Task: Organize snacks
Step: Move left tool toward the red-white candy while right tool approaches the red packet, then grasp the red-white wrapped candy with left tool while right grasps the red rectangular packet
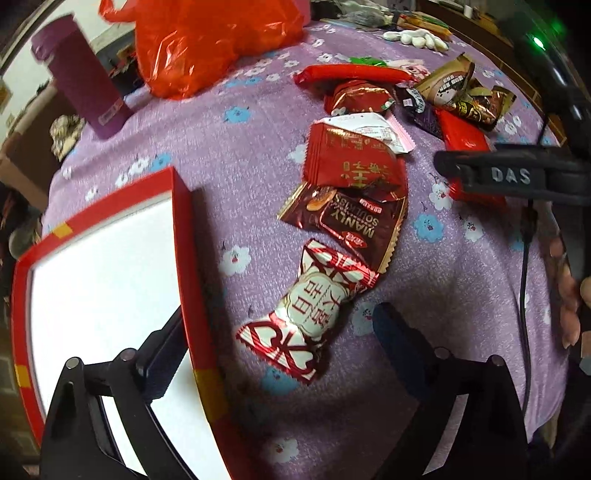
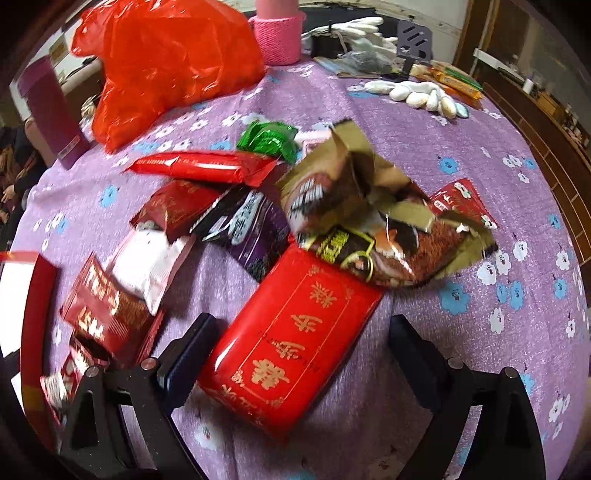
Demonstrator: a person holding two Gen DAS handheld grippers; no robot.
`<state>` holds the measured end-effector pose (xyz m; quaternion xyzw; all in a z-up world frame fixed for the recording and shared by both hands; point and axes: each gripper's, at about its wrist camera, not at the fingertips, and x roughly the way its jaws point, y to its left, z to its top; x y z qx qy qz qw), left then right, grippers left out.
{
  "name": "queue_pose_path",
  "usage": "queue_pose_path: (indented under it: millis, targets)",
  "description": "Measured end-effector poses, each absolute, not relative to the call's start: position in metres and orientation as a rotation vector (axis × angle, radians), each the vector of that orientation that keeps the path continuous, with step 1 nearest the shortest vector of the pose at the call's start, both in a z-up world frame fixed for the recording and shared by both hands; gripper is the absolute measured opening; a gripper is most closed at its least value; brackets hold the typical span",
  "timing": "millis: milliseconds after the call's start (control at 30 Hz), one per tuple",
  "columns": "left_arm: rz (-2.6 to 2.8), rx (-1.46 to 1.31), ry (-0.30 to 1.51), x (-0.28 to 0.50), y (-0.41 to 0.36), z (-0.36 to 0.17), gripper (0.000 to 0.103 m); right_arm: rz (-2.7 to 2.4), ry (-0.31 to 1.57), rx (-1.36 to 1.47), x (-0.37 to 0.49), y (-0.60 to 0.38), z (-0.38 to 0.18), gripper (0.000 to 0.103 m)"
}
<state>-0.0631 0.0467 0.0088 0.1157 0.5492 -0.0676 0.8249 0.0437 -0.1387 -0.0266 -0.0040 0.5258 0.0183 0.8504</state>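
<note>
Snack packets lie scattered on a purple flowered tablecloth. In the left wrist view my left gripper is open, pointing down over a red-and-white candy packet that lies between its fingers untouched. Its left finger hangs over the white inside of a red box. Beyond lie a brown MANLY packet and a red packet. In the right wrist view my right gripper is open astride a big red packet with gold characters; the pads do not press it. The red box shows at the left edge.
A red plastic bag and a purple tumbler stand at the back left, a pink knitted cup behind. White gloves lie far right. A heap of brown, purple and green packets sits mid-table. The table edge curves on the right.
</note>
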Motion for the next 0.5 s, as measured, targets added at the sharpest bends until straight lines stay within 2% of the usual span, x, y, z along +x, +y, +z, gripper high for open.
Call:
queue_pose_path:
  millis: [500]
  targets:
    - [-0.124,0.140,1.142,-0.083,0.047,0.015,0.092,0.127,1.167,0.007,0.015,-0.170,-0.021,0.089]
